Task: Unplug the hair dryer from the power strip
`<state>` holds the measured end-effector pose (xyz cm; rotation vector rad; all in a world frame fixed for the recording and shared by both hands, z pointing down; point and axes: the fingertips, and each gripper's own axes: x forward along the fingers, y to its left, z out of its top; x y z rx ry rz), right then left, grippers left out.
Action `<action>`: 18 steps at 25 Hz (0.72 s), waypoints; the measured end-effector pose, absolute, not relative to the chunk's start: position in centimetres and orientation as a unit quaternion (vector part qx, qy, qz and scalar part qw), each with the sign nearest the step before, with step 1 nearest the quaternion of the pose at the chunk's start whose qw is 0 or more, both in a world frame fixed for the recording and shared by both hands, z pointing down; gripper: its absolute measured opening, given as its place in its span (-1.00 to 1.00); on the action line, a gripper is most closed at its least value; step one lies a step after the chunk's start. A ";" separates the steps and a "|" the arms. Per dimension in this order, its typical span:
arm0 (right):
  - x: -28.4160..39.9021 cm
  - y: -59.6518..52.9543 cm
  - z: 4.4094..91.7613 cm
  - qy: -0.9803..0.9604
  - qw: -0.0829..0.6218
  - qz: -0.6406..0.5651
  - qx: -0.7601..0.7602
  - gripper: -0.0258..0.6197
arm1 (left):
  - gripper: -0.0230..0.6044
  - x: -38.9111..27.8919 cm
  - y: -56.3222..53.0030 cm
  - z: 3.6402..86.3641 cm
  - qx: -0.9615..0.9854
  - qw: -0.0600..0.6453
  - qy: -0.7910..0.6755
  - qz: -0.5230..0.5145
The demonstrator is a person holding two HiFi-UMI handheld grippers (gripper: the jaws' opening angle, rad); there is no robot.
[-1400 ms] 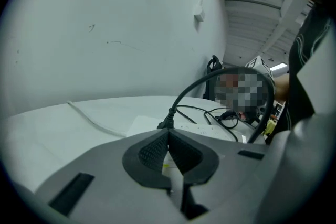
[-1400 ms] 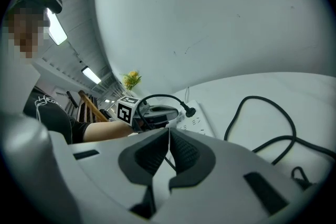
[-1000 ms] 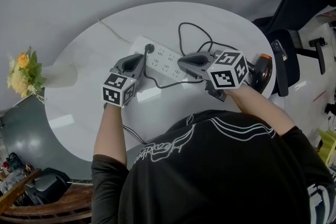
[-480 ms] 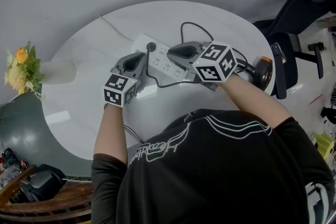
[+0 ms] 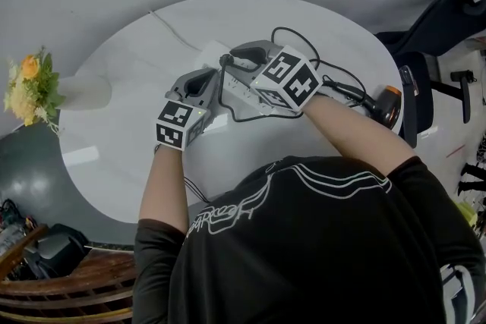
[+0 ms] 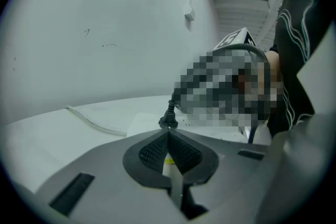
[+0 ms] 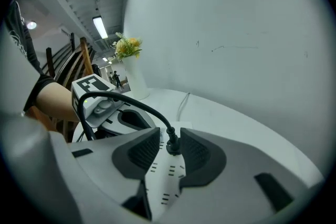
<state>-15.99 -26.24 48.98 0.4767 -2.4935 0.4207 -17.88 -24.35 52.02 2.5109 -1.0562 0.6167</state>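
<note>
The right tongs (image 7: 170, 134) are opening, the black plug (image 7: 172, 146) between their pads but not pinched. The plug sits in the power strip (image 7: 164, 180). The left tongs (image 6: 169, 132) are closed on nothing, just beside the plug. The hair dryer (image 5: 386, 104) lies at the right edge of the tabletop (image 5: 114, 148).

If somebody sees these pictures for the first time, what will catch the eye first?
Most striking are the right tongs over the middle of the round white table, their jaws opening with the black plug between them, seated in the white power strip. The left tongs, shut, sit close beside that strip, and the hair dryer lies at the table's right edge.
</note>
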 end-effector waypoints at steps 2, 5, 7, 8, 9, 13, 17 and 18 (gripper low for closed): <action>-16.3 -26.5 49.3 -0.928 0.292 0.146 0.180 -0.63 | -0.92 -17.9 -24.4 52.0 0.885 0.164 -0.376 0.219; -16.7 -26.7 50.0 -0.924 0.301 0.147 0.185 -0.63 | -0.92 -17.8 -24.3 52.0 0.885 0.148 -0.383 0.220; -16.9 -27.0 50.2 -0.922 0.306 0.134 0.194 -0.68 | -0.92 -17.9 -24.3 52.1 0.885 0.143 -0.385 0.221; -16.9 -27.1 50.3 -0.922 0.309 0.126 0.196 -0.72 | -0.92 -17.9 -24.3 52.1 0.885 0.141 -0.386 0.221; -17.0 -27.1 50.3 -0.922 0.311 0.117 0.196 -0.75 | -0.92 -17.8 -24.4 52.1 0.885 0.138 -0.387 0.221; -17.3 -26.7 50.2 -0.922 0.326 0.083 0.193 -0.83 | -0.92 -17.8 -24.3 52.1 0.884 0.128 -0.391 0.222; -17.4 -26.6 50.2 -0.917 0.339 0.076 0.197 -0.84 | -0.92 -17.9 -24.3 52.1 0.883 0.114 -0.397 0.224; -17.4 -26.6 50.3 -0.916 0.341 0.073 0.198 -0.84 | -0.92 -17.9 -24.3 52.1 0.883 0.112 -0.398 0.224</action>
